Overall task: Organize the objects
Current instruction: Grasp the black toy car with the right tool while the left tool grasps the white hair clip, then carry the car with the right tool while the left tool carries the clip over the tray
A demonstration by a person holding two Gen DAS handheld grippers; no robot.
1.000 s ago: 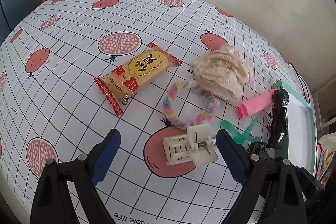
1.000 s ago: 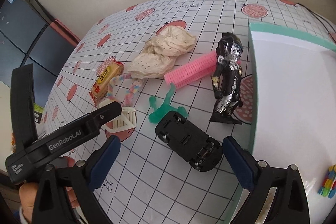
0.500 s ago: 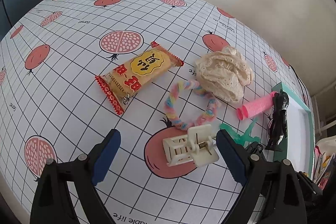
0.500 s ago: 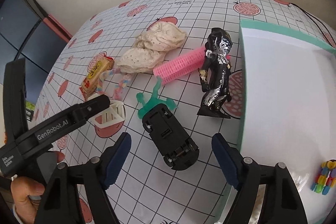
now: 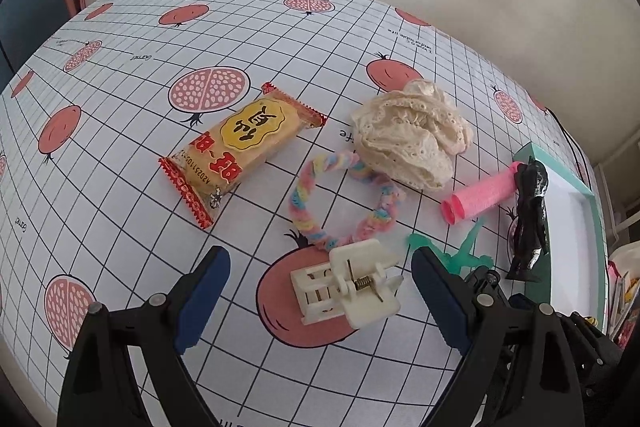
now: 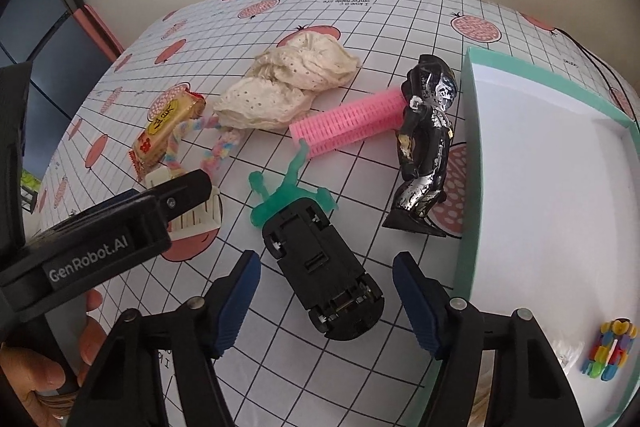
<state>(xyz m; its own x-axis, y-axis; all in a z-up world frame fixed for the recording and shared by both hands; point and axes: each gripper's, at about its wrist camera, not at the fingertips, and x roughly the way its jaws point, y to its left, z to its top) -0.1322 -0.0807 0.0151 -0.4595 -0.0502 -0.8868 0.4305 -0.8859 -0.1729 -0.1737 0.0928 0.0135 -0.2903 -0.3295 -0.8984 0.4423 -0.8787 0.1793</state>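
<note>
— Where are the right gripper (image 6: 326, 301) fingers?

— Spread wide, one on each side of the black toy car (image 6: 322, 267), which lies upside down on the tablecloth (image 5: 120, 187). The rear of the car sits between the blue pads (image 6: 236, 303); neither pad touches it.

— What crowds it?

— Just past the car's far end a green plastic figure (image 6: 288, 187) lies flat, touching or partly under the car. Beyond the right finger stands a black and silver figurine (image 6: 426, 147), upright, close against the teal wall of the white tray (image 6: 468, 187). A pink hair roller (image 6: 348, 125) lies behind the figurine, and a heap of cream lace cloth (image 6: 288, 87) behind that. A small multicoloured toy (image 6: 610, 349) is already in the tray's near corner.

— And the left gripper (image 5: 320, 291)?

— Also open, fingers well apart, with a white hair clip (image 5: 346, 285) lying between them, nearer the right finger and untouched. From the right wrist view its body blocks part of the clip.

— Beyond the clip?

— A pastel braided ring (image 5: 344, 195) just ahead of the fingertips, its near edge beside the clip. Further on, a yellow snack packet (image 5: 244, 147) off to the left and the lace cloth to the right. A person's hand (image 6: 44, 359) holds the left gripper's handle.
</note>
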